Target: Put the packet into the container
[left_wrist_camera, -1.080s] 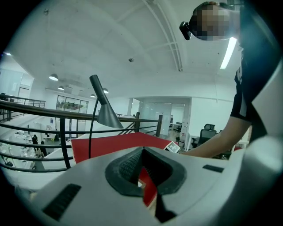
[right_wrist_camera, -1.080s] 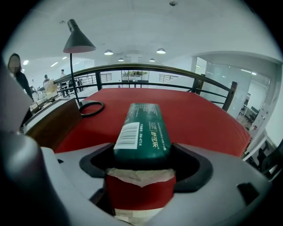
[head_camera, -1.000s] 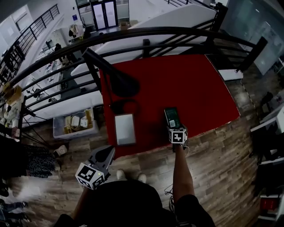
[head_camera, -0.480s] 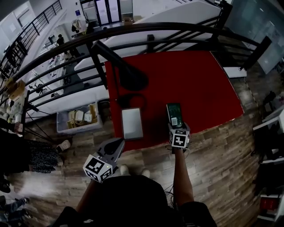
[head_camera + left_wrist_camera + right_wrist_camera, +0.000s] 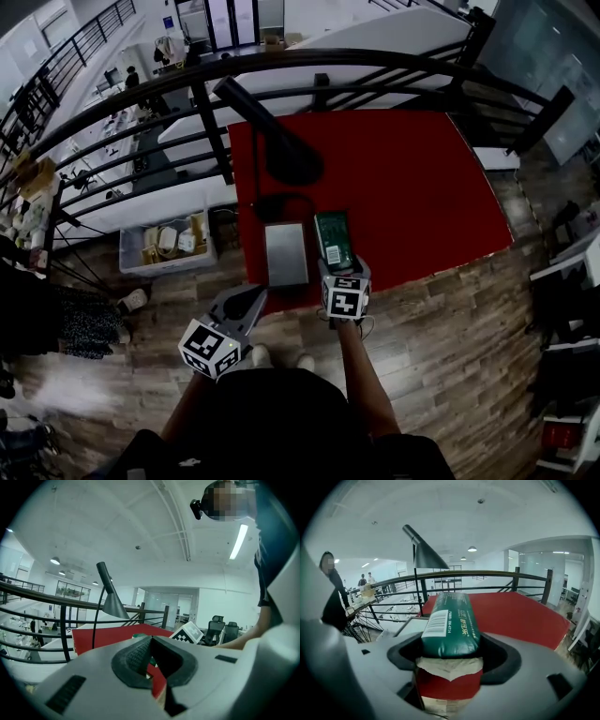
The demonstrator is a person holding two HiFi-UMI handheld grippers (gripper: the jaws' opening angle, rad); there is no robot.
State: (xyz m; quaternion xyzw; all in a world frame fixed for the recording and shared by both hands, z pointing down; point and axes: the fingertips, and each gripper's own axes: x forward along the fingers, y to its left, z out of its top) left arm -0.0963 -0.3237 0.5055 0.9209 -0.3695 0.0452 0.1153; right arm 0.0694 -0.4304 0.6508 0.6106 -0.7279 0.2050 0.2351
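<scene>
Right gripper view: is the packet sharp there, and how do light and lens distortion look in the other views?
Right gripper view: the green packet is sharp, its barcode clear; the corners are black. Head view: dim, and the railing bends strongly. Left gripper view: the ceiling is bright, the rails curve, and the corners are black.

I see an open-plan office mezzanine: office chairs (image 5: 224, 629) at three o'clock, desks (image 5: 120, 131) beyond the railing (image 5: 309, 56) at ten o'clock.
</scene>
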